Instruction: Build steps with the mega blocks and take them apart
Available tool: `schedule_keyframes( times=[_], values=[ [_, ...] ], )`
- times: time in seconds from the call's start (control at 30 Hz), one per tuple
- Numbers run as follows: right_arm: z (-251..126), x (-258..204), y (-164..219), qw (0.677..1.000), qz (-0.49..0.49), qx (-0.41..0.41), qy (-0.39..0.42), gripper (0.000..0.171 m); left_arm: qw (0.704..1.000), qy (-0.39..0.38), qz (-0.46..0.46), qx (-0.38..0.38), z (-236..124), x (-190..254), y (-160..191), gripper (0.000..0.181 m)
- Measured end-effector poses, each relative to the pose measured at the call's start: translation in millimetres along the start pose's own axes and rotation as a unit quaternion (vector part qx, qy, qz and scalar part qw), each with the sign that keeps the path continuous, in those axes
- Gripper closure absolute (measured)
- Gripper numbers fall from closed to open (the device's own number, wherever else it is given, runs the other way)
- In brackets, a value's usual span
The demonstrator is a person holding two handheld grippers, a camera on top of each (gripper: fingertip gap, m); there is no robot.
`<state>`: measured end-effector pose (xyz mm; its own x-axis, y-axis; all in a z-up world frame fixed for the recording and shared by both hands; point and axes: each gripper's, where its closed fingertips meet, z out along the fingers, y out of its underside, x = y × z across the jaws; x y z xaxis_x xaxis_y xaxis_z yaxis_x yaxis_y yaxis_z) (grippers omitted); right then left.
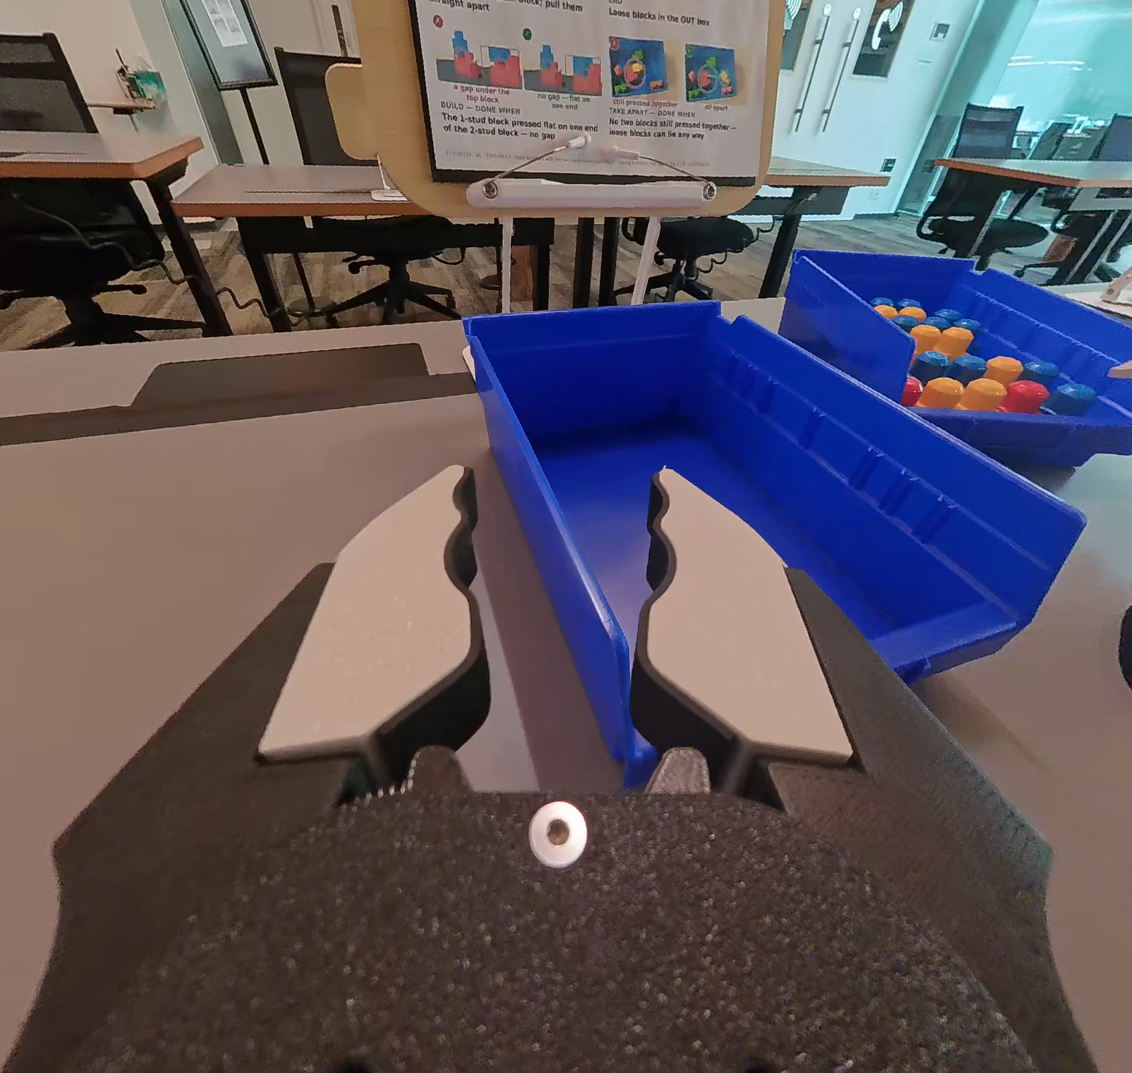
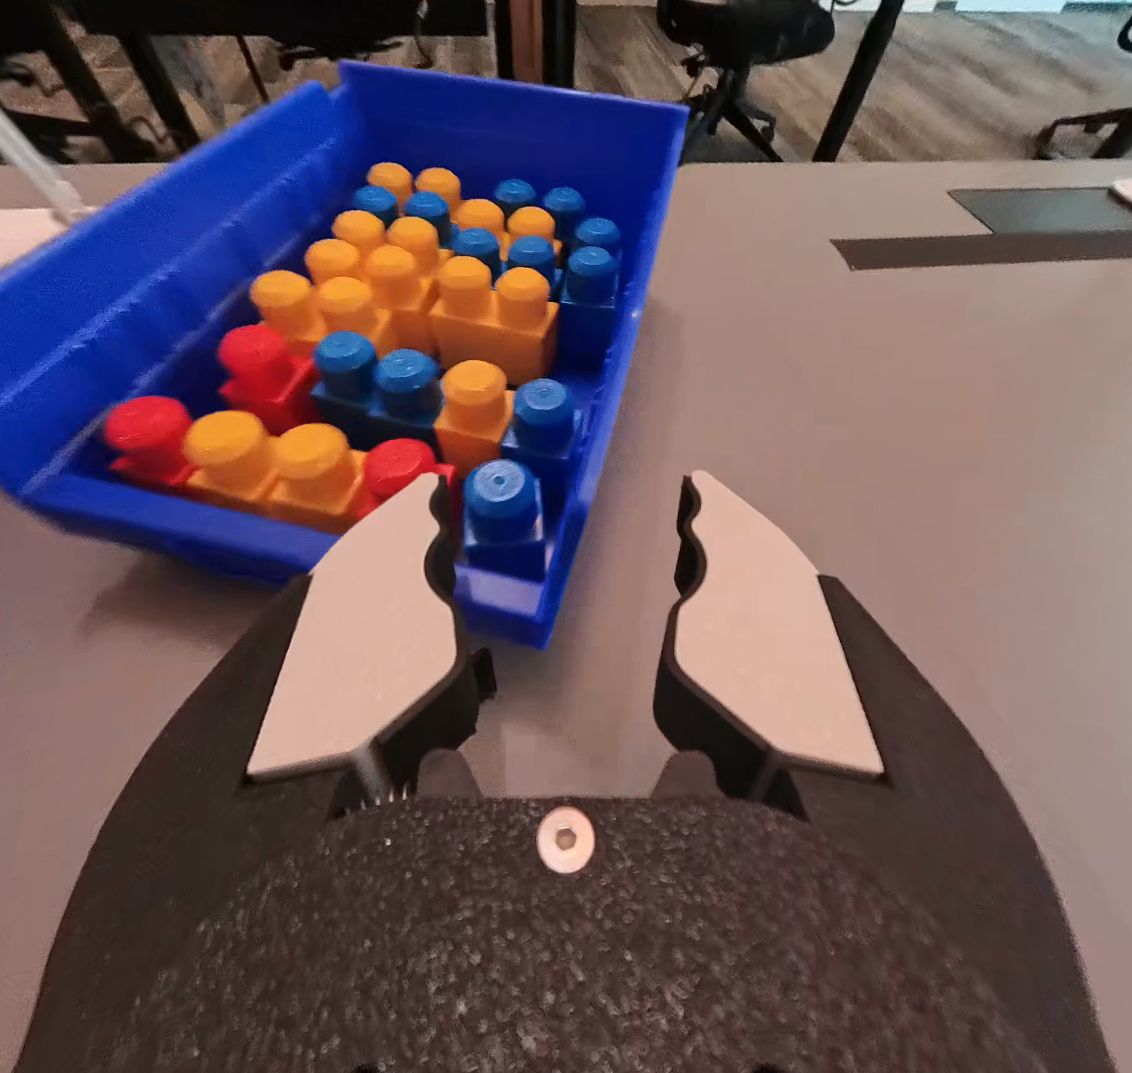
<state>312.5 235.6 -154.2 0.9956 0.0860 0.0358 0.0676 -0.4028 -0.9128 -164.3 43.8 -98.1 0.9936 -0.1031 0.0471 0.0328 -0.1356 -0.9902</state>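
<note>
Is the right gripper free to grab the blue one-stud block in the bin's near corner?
Probably yes. The right gripper is open and empty, the blue one-stud block stands upright just past its left fingertip, stud exposed; only the bin wall crowds it.

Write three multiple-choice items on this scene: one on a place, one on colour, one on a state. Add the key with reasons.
1. Where are the mega blocks?
A. scattered on the table
B. in the blue bin before the right hand-held gripper
C. in the bin at the left hand-held gripper

2. Which block colours show?
A. green, white
B. red, orange, blue
C. black only

3. The right hand-held gripper is:
A. open, empty
B. shut on a block
C. out of view

Key: B, the blocks fill the full bin, while the empty bin at the left hand-held gripper holds none; B, only those colours appear; A, its fingers stand apart with nothing between.
</note>
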Motion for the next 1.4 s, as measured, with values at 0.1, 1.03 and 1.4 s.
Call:
schedule_keyframes(
  times=[0.1, 1.03, 1.4],
  values=[
    [24, 4, 4, 1.000, 0.013, -0.016, -0.004, 0.114, 1.000, -0.002, 0.004, 0.004, -2, -1, -2, 0.129],
    [-61, 5, 25, 0.992, 0.101, 0.008, -0.078, 0.167, 0.959, 0.276, 0.060, -0.036, -9, 180, -6, 0.150],
    [-73, 2, 9, 0.982, 0.142, 0.053, -0.109, 0.166, 0.923, 0.354, 0.104, -0.107, -1, 264, 44, 0.142]
  ],
)
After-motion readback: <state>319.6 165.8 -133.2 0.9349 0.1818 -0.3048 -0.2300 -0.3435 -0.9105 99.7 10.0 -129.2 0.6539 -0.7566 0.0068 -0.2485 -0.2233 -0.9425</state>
